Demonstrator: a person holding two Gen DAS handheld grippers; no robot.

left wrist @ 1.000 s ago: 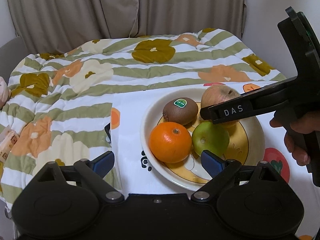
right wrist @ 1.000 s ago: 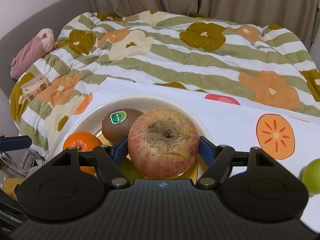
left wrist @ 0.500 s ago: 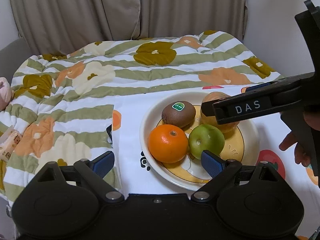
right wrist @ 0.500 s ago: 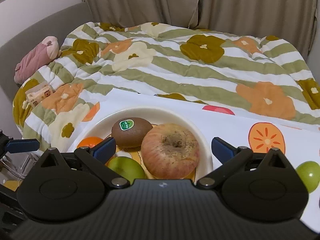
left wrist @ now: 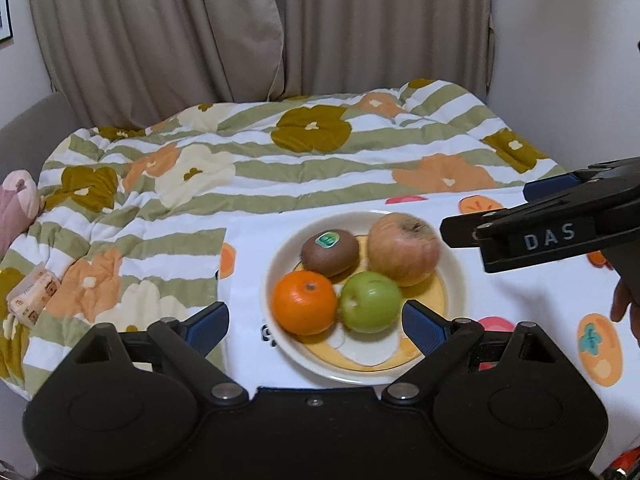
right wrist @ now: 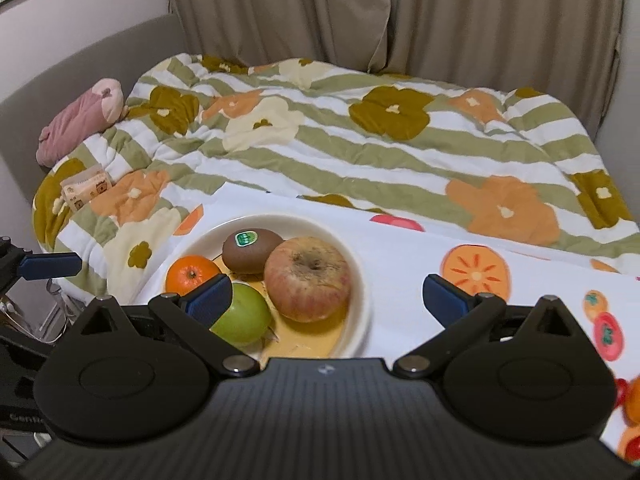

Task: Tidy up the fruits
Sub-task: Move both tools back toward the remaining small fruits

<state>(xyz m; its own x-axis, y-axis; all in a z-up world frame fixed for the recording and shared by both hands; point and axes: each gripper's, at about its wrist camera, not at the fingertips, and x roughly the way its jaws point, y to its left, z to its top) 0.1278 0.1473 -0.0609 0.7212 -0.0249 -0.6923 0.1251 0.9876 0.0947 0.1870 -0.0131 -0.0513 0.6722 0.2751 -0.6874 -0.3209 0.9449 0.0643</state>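
Note:
A white plate (left wrist: 360,372) with a yellow centre holds an orange (left wrist: 305,302), a green apple (left wrist: 370,306), a stickered kiwi (left wrist: 330,254) and a red apple (left wrist: 402,252). My left gripper (left wrist: 316,326) hovers open and empty over the plate's near side. My right gripper (left wrist: 492,212) is off to the plate's right, clear of the fruit. In the right wrist view the plate (right wrist: 360,280) carries the red apple (right wrist: 308,280), kiwi (right wrist: 252,254), orange (right wrist: 190,274) and green apple (right wrist: 244,316), and my right gripper (right wrist: 326,296) is wide open with nothing between its pads.
The plate sits on a white fruit-print cloth (left wrist: 520,300) over a flowered striped quilt (left wrist: 280,168). A pink plush toy (right wrist: 80,120) and a tissue packet (right wrist: 86,188) lie at the quilt's left edge. Curtains (left wrist: 280,32) hang behind. A person's hand (left wrist: 624,300) holds the right gripper.
The right gripper opened and let go of the red apple, which now rests on the plate, then drew back and up. The left gripper also pulled back and rose.

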